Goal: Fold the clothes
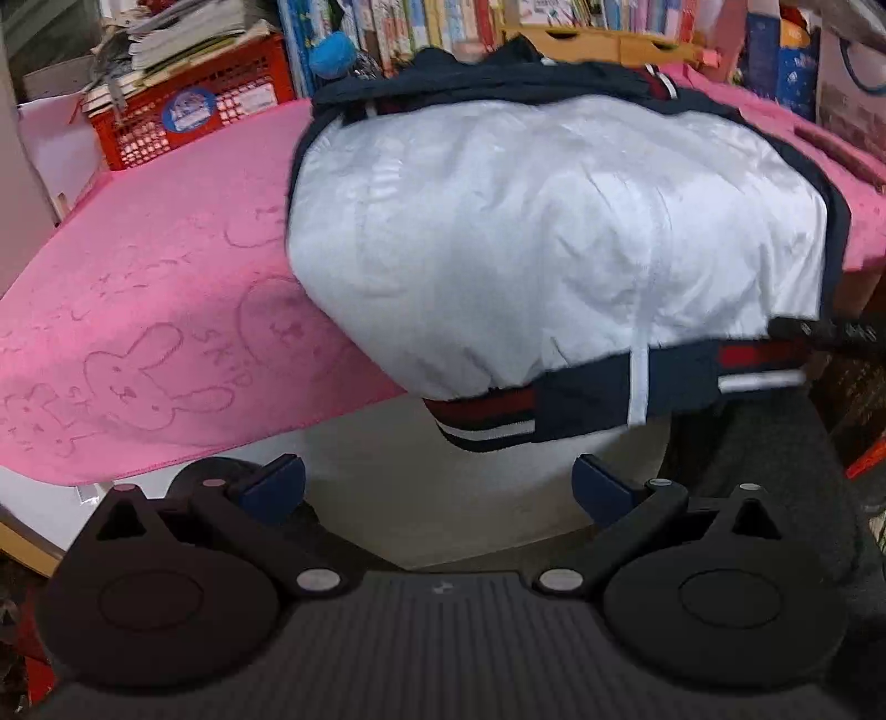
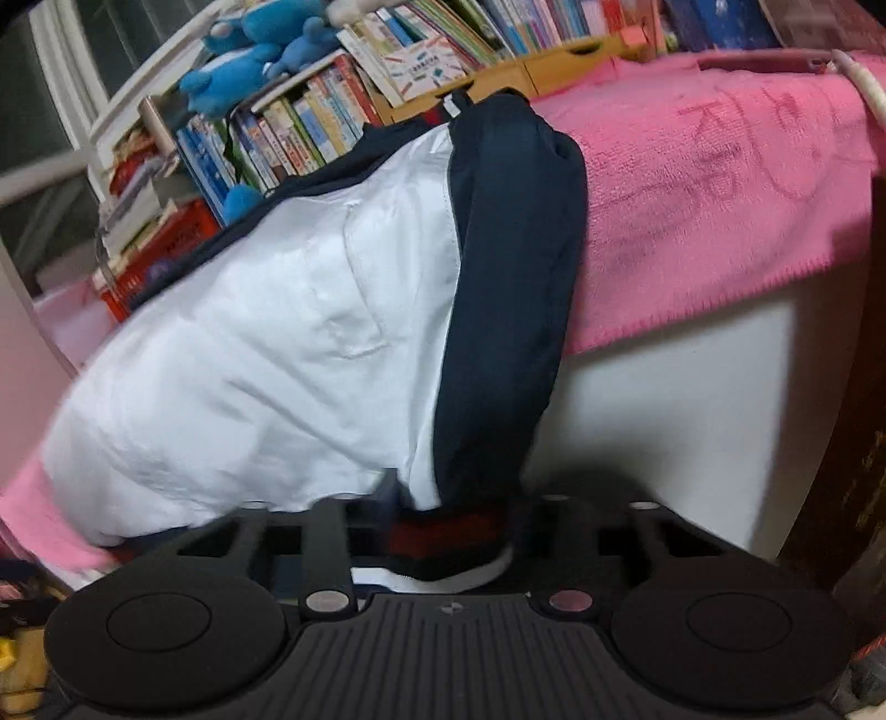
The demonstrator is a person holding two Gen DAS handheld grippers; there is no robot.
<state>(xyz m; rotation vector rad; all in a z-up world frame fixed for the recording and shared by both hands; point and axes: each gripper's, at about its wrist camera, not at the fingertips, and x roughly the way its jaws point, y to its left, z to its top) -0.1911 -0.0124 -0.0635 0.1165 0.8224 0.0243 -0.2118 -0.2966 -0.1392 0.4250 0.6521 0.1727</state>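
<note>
Shelves crammed with books (image 1: pixel 421 27) fill the back of the room, with a red crate (image 1: pixel 194 119) piled with papers to one side and blue plush toys (image 2: pixel 249 61) perched on top of the shelves. In front stands a white table (image 2: pixel 681 410) covered by a pink towel (image 1: pixel 166 310) with rabbit outlines pressed into its pile.

On the towel lies a jacket (image 1: pixel 554 238), white lining upward, edged in navy, with a hem band striped in red, white and navy. Its near end hangs over the front edge of the table, and the far end bunches up near the shelves.

The left gripper (image 1: pixel 437 490) hangs below the overhanging hem, apart from it, its blue-padded fingers (image 1: pixel 277 487) spread wide with nothing between them.

In the left wrist view the right gripper (image 1: pixel 819 332) shows only as a dark tip at the jacket's right hem corner. In the right wrist view its fingers are drawn close together around the striped hem (image 2: pixel 459 531), and the navy edge of the jacket runs straight down into the narrow gap. It appears to be pinching the hem, though motion blur and the cloth hide the pads themselves.
</note>
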